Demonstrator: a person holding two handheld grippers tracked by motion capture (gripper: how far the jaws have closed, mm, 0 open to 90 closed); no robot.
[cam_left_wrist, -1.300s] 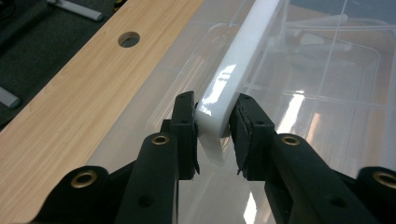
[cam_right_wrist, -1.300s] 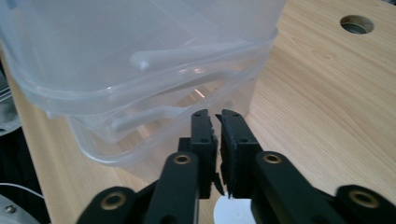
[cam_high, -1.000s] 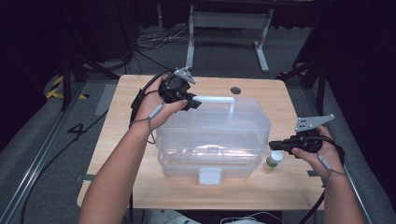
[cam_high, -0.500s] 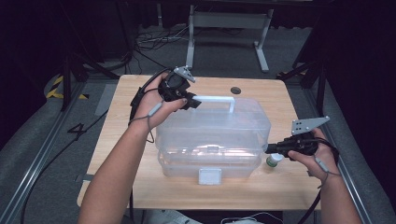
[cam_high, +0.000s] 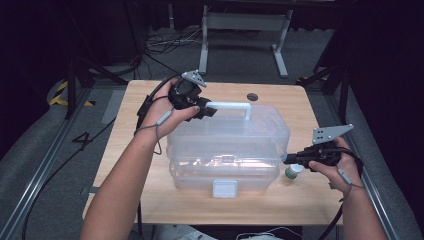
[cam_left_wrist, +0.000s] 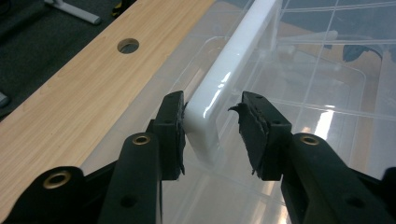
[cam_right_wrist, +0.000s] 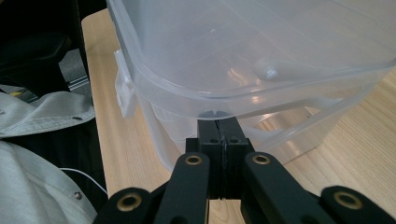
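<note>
A clear plastic storage box (cam_high: 230, 145) with a white handle (cam_high: 230, 105) on its lid stands mid-table. My left gripper (cam_high: 207, 107) is at the handle's left end. In the left gripper view it (cam_left_wrist: 212, 126) is open astride the handle (cam_left_wrist: 233, 65), with one pad touching it and the other a little apart. My right gripper (cam_high: 288, 159) is at the box's right side. In the right gripper view it (cam_right_wrist: 218, 123) is shut with nothing between the jaws, its tips right under the lid's rim (cam_right_wrist: 257, 100).
The wooden table (cam_high: 130, 125) has a round hole (cam_high: 252, 96) behind the box. A small green-and-white jar (cam_high: 294, 171) stands by the box's right front corner, just below my right gripper. A white latch (cam_high: 224, 188) sits on the box's front. Cables and stand legs lie on the floor behind.
My right gripper has moved left and slightly down, from clear of the box to its right edge. The left gripper has stayed at the handle.
</note>
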